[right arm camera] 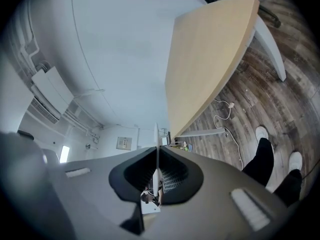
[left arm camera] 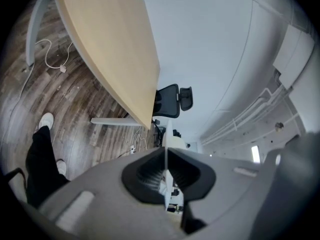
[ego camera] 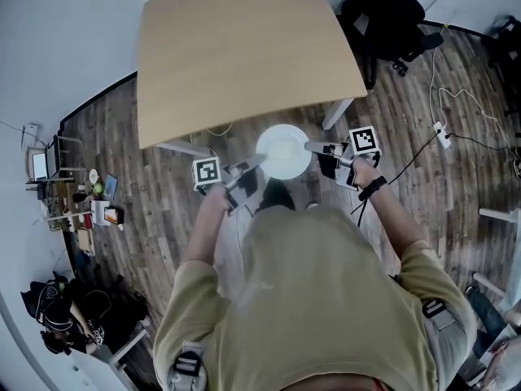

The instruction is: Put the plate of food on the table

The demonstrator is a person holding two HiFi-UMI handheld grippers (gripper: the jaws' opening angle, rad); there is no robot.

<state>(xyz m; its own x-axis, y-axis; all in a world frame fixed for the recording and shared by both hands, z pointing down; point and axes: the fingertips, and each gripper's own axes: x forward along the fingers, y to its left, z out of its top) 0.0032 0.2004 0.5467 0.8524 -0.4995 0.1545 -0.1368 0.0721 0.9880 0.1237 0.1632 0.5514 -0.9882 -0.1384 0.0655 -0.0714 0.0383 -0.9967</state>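
In the head view the round white plate (ego camera: 284, 151) hung level between the two tools, over the dark plank floor (ego camera: 155, 194) and just short of the near edge of the pale wooden rectangular table (ego camera: 236, 55). The left gripper (ego camera: 255, 164) pinched its left rim and the right gripper (ego camera: 314, 147) its right rim, so the line between the grips ran along that table edge and the bare top lay straight ahead. Judging by this, the coming move was a joint carry forward over the edge, with neither side leading. A white table leg (ego camera: 337, 113) stood below and right of the plate, and a black office chair (ego camera: 383, 15) sat well off past the far right corner. No food could be made out on the plate.

In the left gripper view the jaws were shut on the plate's rim, seen edge-on as a thin white line (left arm camera: 165, 154). The table (left arm camera: 110, 49) rose ahead and to the left, a white cable (left arm camera: 50, 54) lying on the floor under it.

In the right gripper view the jaws likewise clamped the thin rim (right arm camera: 157, 149), the table (right arm camera: 210, 59) lay ahead and to the right, and the person's white shoes (right arm camera: 261, 132) stood below
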